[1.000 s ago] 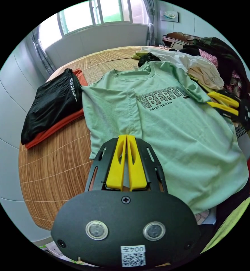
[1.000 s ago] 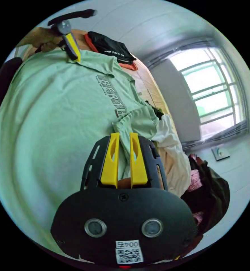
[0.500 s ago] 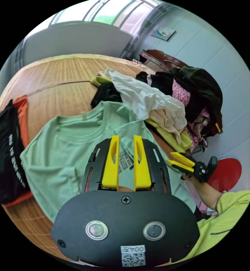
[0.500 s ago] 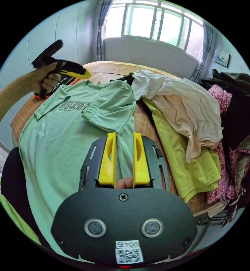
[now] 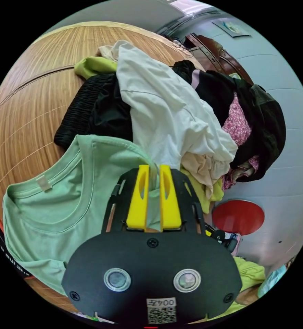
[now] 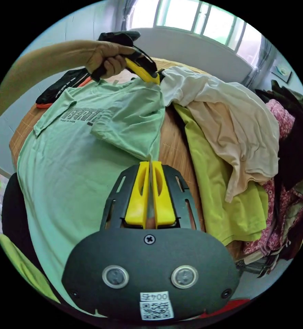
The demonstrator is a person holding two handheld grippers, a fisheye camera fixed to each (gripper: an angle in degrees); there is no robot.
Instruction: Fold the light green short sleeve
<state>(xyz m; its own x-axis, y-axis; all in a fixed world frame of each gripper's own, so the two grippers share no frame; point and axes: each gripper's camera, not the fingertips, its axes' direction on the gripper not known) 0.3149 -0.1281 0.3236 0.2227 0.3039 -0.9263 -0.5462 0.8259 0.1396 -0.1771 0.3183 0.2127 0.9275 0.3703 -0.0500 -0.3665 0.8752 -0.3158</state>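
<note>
On the mat (image 5: 24, 113), in the left gripper view, the tee (image 5: 52, 212) is lying flat just beside the clothes pile (image 5: 172, 116). Your left gripper (image 5: 153, 171) is pinching its shoulder edge, near the collar, with cloth showing between the nearly closed jaws. The fabric looks light and limp, so it should drape and slide easily; edges and seams are the places to hold.

In the right gripper view, the tee (image 6: 72, 150) is spreading out to the left of the pile (image 6: 226, 130). Your right gripper (image 6: 150, 168) is clenching the side edge below the folded-in sleeve, jaws together on a thin strip of cloth. Far off, your hand (image 6: 105, 60) is holding the left gripper (image 6: 150, 76) at the shoulder.
</note>
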